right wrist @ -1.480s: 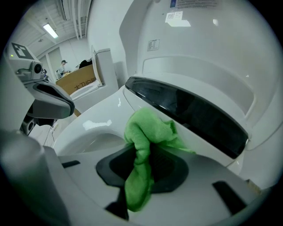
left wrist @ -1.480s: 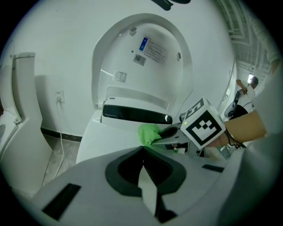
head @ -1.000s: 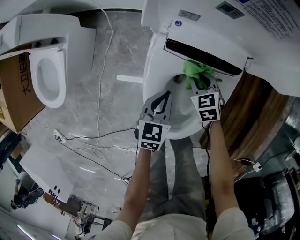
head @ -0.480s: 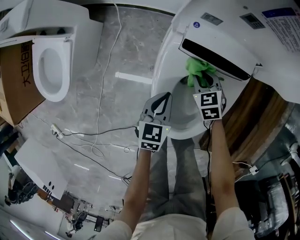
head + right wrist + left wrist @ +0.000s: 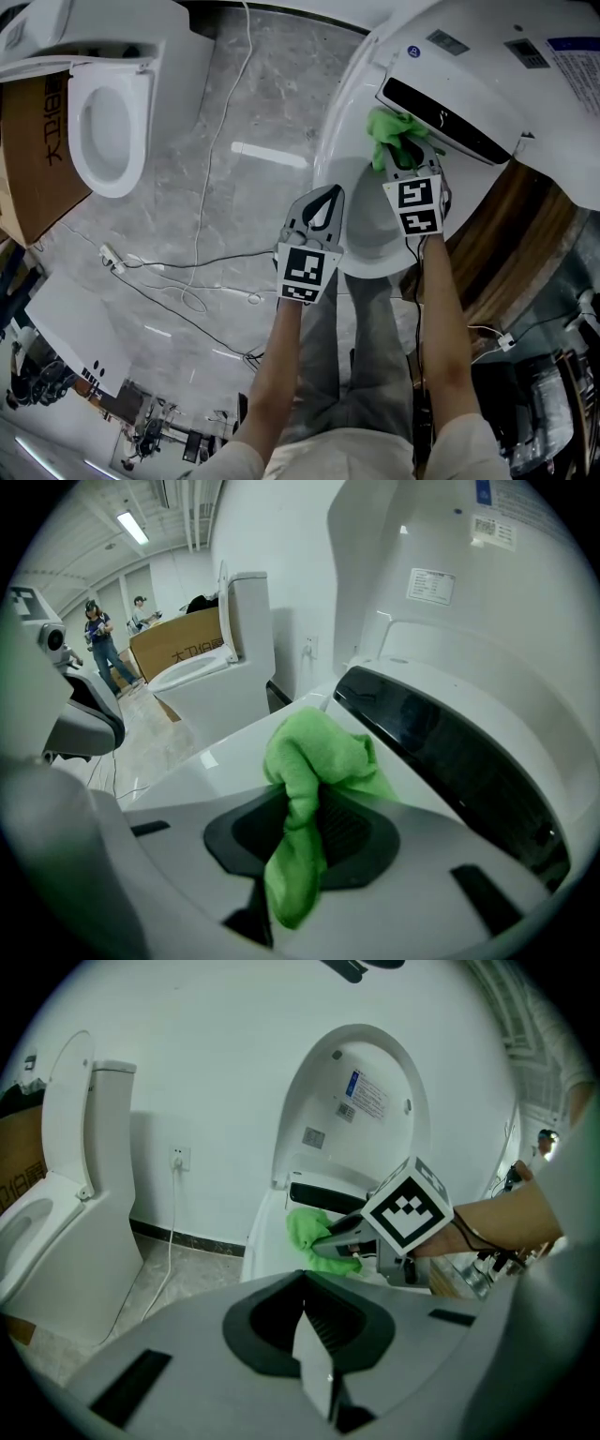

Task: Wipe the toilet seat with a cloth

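Note:
A bright green cloth [image 5: 391,134] [image 5: 314,789] [image 5: 314,1232] is bunched at the back of the white toilet seat [image 5: 342,159], just under the dark strip of the raised lid's hinge [image 5: 441,108]. My right gripper [image 5: 410,157] is shut on the cloth and presses it against the seat's rear. My left gripper [image 5: 323,199] hovers over the seat's left front rim, jaws shut together with nothing between them [image 5: 314,1335]. In the left gripper view, the right gripper's marker cube [image 5: 408,1211] shows beside the cloth.
A second white toilet [image 5: 103,103] stands at the far left beside a brown cardboard box [image 5: 28,169]. Cables [image 5: 187,272] trail over the grey marble floor. A wooden panel [image 5: 511,225] borders the toilet's right side. The raised lid [image 5: 469,583] stands behind the cloth.
The view has shifted, so the toilet sits more to the right and lower in the frame. The right gripper with the cloth has moved slightly along the rear of the seat; the left gripper stays nearly still.

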